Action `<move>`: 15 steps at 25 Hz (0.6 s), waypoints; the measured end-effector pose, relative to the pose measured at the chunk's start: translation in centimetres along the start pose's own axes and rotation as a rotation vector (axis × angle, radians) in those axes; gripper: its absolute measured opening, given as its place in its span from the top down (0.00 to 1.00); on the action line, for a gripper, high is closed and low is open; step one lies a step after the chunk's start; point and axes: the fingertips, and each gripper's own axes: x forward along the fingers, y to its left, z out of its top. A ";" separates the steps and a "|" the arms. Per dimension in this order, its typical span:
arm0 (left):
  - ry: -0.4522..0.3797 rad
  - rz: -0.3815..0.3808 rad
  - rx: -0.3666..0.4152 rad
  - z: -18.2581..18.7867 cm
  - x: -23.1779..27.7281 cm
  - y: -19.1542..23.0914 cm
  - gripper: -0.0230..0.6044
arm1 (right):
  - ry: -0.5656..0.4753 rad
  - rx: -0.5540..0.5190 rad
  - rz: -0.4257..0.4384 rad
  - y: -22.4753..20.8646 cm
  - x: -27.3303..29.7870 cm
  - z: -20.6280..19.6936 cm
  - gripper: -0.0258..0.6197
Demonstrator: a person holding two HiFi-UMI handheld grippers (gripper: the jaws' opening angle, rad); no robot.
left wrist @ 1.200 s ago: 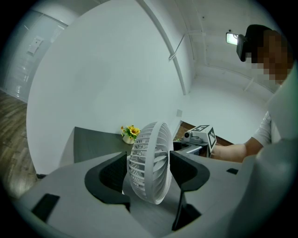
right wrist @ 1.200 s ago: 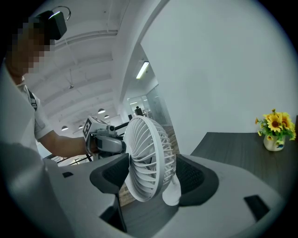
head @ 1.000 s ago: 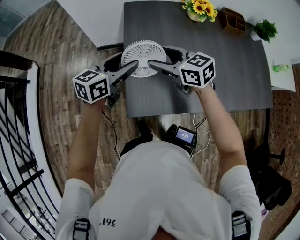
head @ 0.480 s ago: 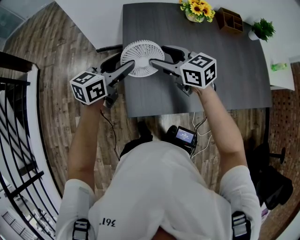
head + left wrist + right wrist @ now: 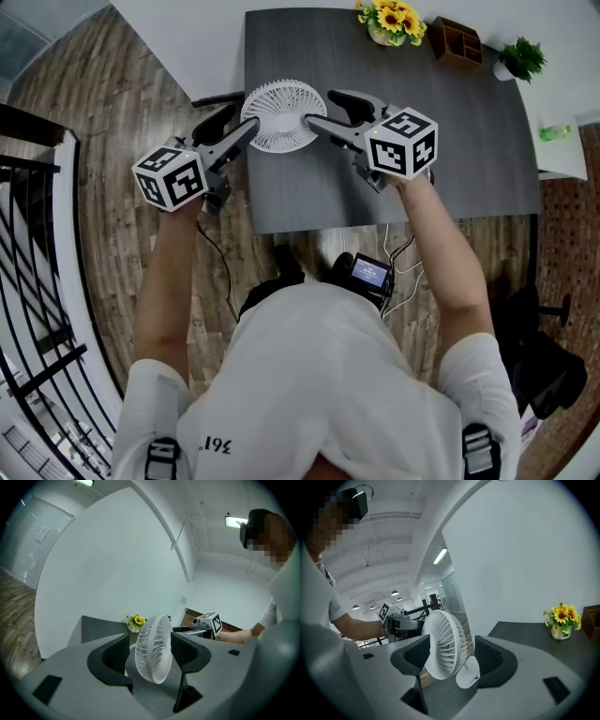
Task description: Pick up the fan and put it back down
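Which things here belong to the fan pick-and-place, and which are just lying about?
In the job: white fan, left gripper, right gripper, dark table.
Lying about: sunflower pot, wooden organiser, small green plant, screened device on the floor.

I see the white desk fan (image 5: pixel 281 115) over the near left corner of the dark grey table (image 5: pixel 450 141), grille facing up. The left gripper (image 5: pixel 234 127) and right gripper (image 5: pixel 333 112) flank it with their jaws spread, one finger of each seemingly against the rim. Sunflowers (image 5: pixel 392 19), a wooden organiser (image 5: pixel 459 39) and a potted plant (image 5: pixel 521 58) stand along the far edge.
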 end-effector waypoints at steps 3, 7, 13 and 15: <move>-0.012 0.000 0.007 0.3 -0.5 -0.2 0.50 | -0.012 -0.002 -0.010 0.0 -0.5 0.2 0.49; -0.024 -0.003 0.017 0.8 -1.4 -0.4 0.50 | -0.028 0.000 -0.024 0.2 -1.1 0.6 0.49; -0.040 0.006 0.034 1.1 -2.3 -0.7 0.54 | -0.030 -0.009 -0.034 0.4 -2.0 0.6 0.55; -0.044 0.010 0.039 1.2 -2.4 -0.9 0.59 | -0.031 -0.017 -0.038 0.4 -2.1 0.7 0.56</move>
